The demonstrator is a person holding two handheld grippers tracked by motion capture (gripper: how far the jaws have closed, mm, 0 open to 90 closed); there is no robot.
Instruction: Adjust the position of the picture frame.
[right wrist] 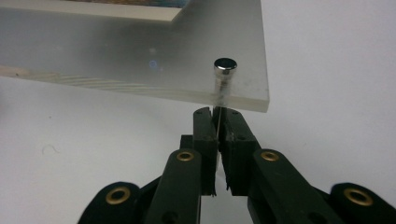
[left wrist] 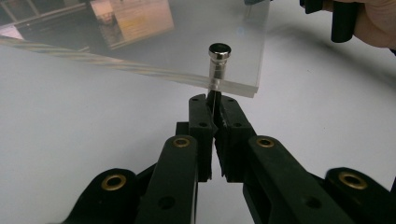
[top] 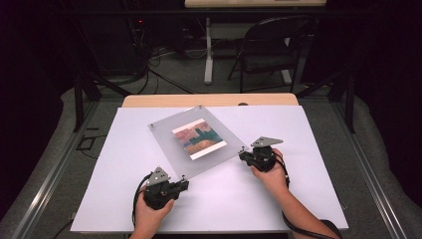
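A clear acrylic photo frame [top: 169, 132] holding a coloured picture [top: 199, 135] lies askew on the white board [top: 99, 199]. My left gripper [top: 185, 183] sits at the frame's near corner. In the left gripper view its jaws [left wrist: 213, 100] are shut just under the frame's edge [left wrist: 187, 78], pinching the thin lower end of a silver corner bolt [left wrist: 219, 52]. My right gripper [top: 242, 155] is at the frame's right corner. There its jaws [right wrist: 217, 112] are shut the same way below another silver bolt [right wrist: 225, 65] through the frame [right wrist: 116, 70].
The white board covers most of a wooden table [top: 149, 101]. A dark folding chair [top: 268, 50] and a white table leg [top: 208, 50] stand on the floor beyond. The person's other hand [left wrist: 369, 23] appears top right in the left gripper view.
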